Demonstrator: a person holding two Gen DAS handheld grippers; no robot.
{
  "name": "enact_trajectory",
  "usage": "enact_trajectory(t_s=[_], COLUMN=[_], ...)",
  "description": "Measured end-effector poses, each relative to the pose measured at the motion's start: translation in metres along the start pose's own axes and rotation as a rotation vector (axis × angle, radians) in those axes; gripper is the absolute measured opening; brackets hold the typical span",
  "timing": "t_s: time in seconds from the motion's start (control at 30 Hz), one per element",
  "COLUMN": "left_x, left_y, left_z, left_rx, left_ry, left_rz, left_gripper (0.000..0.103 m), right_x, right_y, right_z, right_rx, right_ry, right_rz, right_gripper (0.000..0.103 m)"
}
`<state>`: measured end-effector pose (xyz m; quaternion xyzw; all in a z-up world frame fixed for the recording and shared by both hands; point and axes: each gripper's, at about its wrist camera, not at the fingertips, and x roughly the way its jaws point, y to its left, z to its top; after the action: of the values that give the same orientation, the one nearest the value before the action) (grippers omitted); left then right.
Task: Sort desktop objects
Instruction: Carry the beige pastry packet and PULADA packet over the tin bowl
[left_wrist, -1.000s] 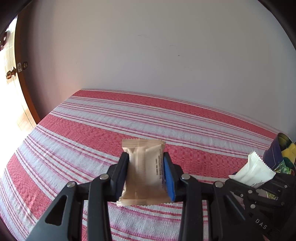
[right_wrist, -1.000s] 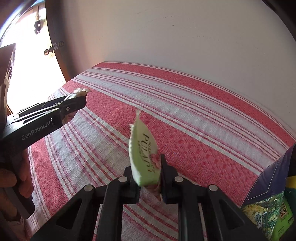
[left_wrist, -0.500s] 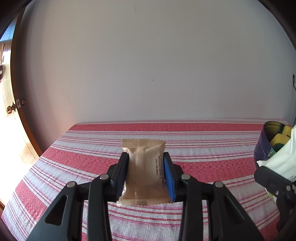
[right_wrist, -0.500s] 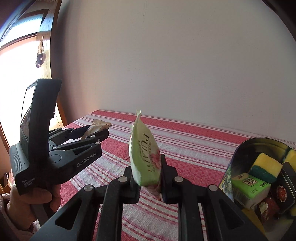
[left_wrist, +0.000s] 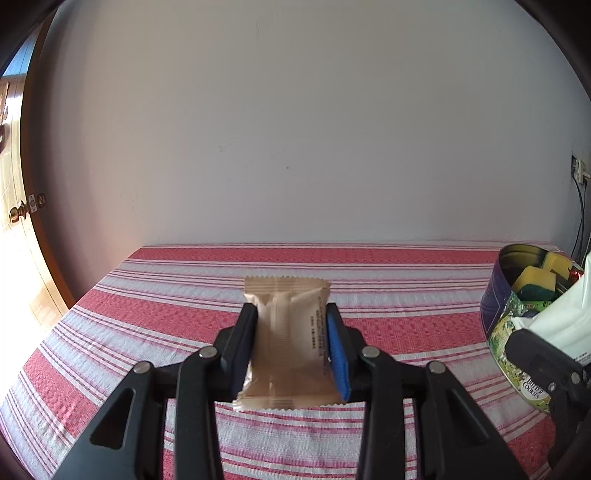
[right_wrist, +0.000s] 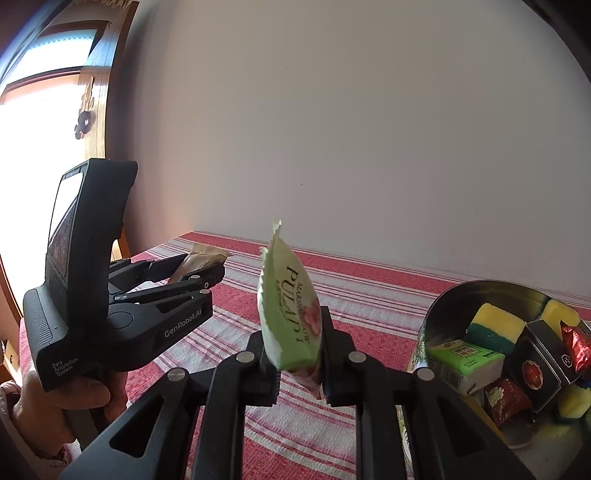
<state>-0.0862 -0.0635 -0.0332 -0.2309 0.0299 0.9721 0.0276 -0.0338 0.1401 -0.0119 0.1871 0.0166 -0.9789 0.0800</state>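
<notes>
My left gripper (left_wrist: 291, 325) is shut on a beige snack packet (left_wrist: 288, 343), held above the red-and-white striped tablecloth (left_wrist: 147, 317). My right gripper (right_wrist: 293, 343) is shut on a green-and-white marshmallow packet (right_wrist: 291, 310) that stands on edge between its pads. A round cookie tin (right_wrist: 439, 314) sits at the right, close beside the right gripper. It holds yellow-green sponges (right_wrist: 493, 326), a green tissue pack (right_wrist: 465, 360), a black box and red sweets. In the right wrist view the left gripper (right_wrist: 210, 264) with its beige packet (right_wrist: 197, 260) is at the left.
A white wall stands behind the table. A wooden door frame (left_wrist: 33, 206) and bright light lie at the left. A person's hand (right_wrist: 70, 391) grips the left device. The tin (left_wrist: 509, 332) also shows at the right edge of the left wrist view, with a cable (left_wrist: 580, 221) behind it.
Both grippers have risen and tilted up, bringing more wall into view. The cookie tin has come into fuller view on the right. Both packets stay gripped.
</notes>
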Motion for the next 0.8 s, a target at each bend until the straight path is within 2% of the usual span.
enact_trajectory(t_s=[0.4, 0.8], left_x=[-0.010, -0.019], left_y=[-0.004, -0.020], left_z=[-0.007, -0.009], left_rx=[-0.045, -0.042], left_ry=[0.032, 0.035], left_rz=[-0.041, -0.046], left_gripper=[0.036, 0.036], right_x=[-0.009, -0.022], right_y=[0.003, 0.003], right_z=[-0.008, -0.016], right_rx=[-0.013, -0.041], right_ry=[-0.023, -0.034], right_rz=[0.005, -0.017], right_gripper=[0.019, 0.019])
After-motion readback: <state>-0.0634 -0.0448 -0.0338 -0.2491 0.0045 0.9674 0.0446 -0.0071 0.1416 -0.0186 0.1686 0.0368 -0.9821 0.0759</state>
